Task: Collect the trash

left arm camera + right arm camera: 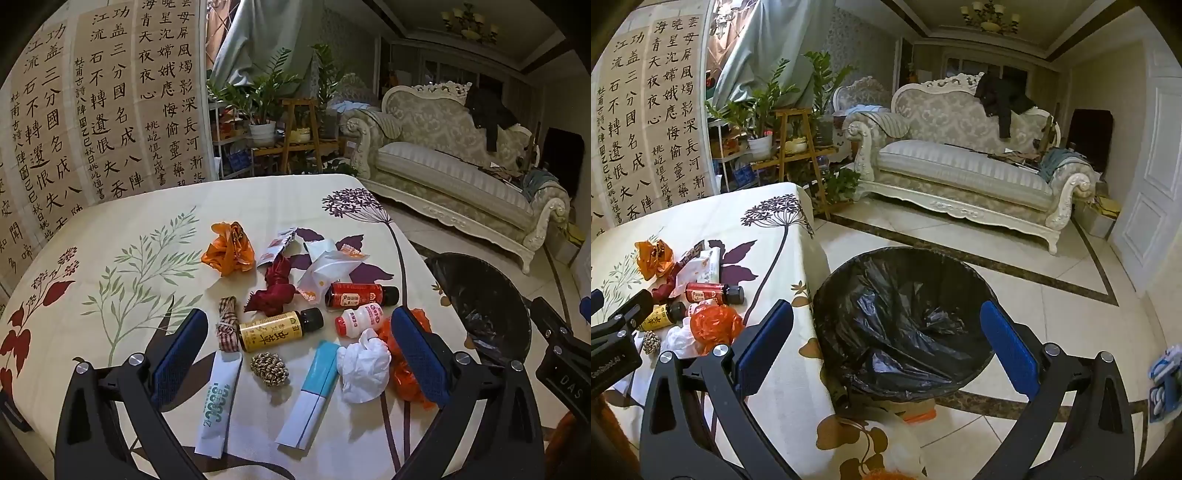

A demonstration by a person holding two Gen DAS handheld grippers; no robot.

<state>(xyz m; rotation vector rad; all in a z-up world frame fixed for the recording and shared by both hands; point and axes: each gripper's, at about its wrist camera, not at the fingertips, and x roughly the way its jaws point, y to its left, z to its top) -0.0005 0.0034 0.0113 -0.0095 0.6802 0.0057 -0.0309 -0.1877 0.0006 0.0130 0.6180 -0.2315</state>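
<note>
Between my left gripper (295,354) fingers lies most of the trash, down on the flowered tablecloth (110,236); the jaws are spread wide and hold nothing; my right gripper (886,347) is spread wide too, empty, hanging over the bin (905,258) with the black bag, which stands on the floor just beside the table edge.

Things I think could go wrong: the yellow bottle (273,330), the red bottle (356,295) and the little white bottle (358,319) lie on their sides, so a bump may make them roll off the table; the white crumpled paper (364,365) and the orange plastic bag (406,373) touch each other right by my far-side finger, so I may grab both or push one away; the soft paper may slip out before it gets to the bin.

Writing I can read: the little white bottle seems to say "DEKU"; the white tube (218,402) near my other finger has big green numbers I cannot make out; the yellow bottle has black Chinese words; the big wall scrolls (110,103) behind carry Chinese brush writing.
</note>
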